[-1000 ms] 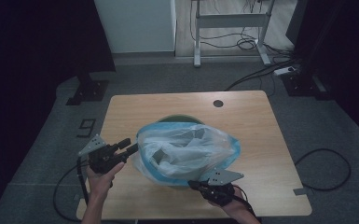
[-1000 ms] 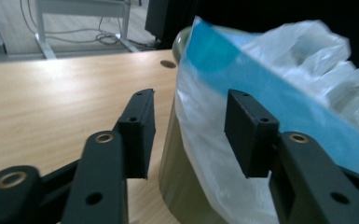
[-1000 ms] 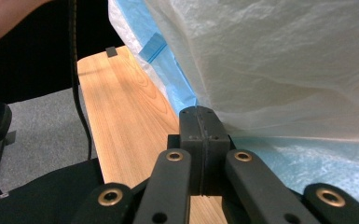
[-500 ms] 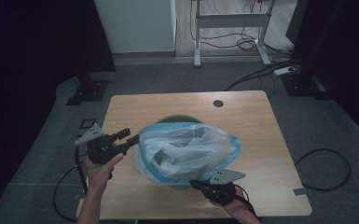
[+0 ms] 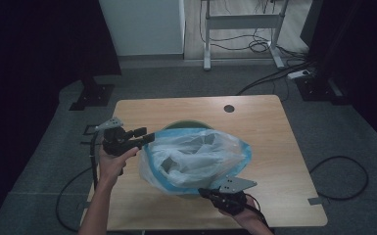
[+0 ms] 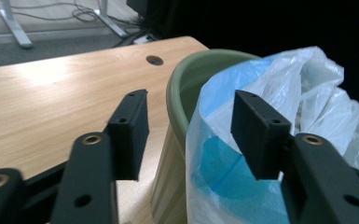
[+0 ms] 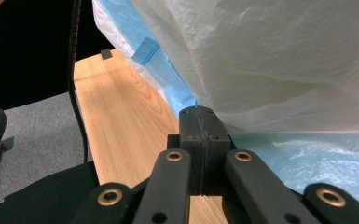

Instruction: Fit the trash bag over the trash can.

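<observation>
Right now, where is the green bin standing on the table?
In the high view the green bin stands near the middle of the wooden table, mostly covered by the blue and white plastic bag, between the left gripper and the right gripper.

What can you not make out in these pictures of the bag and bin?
- Inside of the bin: hidden by the plastic bag, high view.
- Bag edge between the right gripper jaws: hidden by the closed jaws, right gripper view.
- Bin base: cut off by the bottom edge, left gripper view.
</observation>
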